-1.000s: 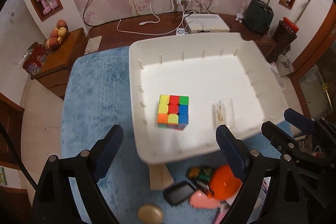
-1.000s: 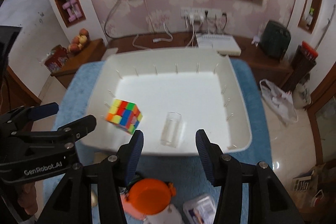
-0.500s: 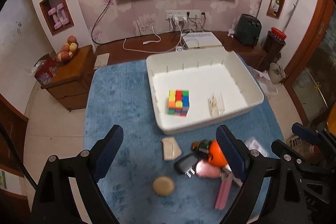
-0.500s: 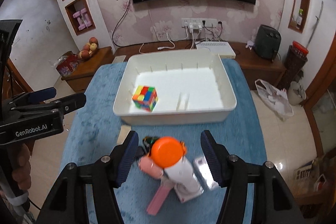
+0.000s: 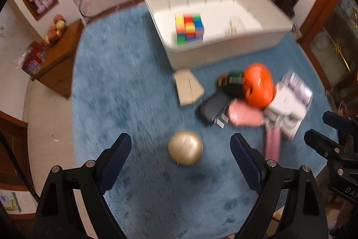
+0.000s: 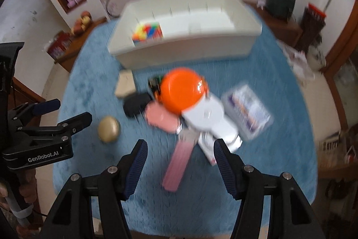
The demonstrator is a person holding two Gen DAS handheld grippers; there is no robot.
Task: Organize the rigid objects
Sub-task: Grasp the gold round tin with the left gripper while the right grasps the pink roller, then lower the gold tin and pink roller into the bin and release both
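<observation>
My left gripper (image 5: 180,150) hangs over the blue rug (image 5: 125,86), fingers (image 5: 116,162) spread wide and holding nothing, with a round gold tin (image 5: 185,150) lying on the pile between and just ahead of them. My right gripper (image 6: 180,157) hovers nearby, its fingers (image 6: 226,166) likewise apart and empty, above the lower end of a flat pink case (image 6: 179,162).

Beyond both tools sits a white bin (image 5: 226,47) on the rug, a colour cube (image 5: 189,28) inside it near the front left wall; a clear glass (image 5: 232,26) lies in the bin to the cube's right, though blur makes it faint. In front of the bin a small tan box (image 5: 188,90) rests on the rug.

To the right of that box lies a tight heap: a white bottle with an orange cap (image 6: 184,93), a rounded pink item (image 6: 160,117) touching the cap's lower left, a black pouch (image 6: 135,104) beside it, a dark green object (image 5: 230,78) behind, and a clear packet with purple printing (image 6: 248,112) on the right. The packet's printing is too smeared to read.

From the right wrist view the left gripper's body shows the white lettering "GenRobot.AI" (image 6: 42,158); from the left wrist view the right tool shows only the partial letters "DAS" (image 5: 350,190). Both views are motion-blurred. A wooden side cabinet (image 5: 56,59) with fruit on top stands off the rug's left edge.
</observation>
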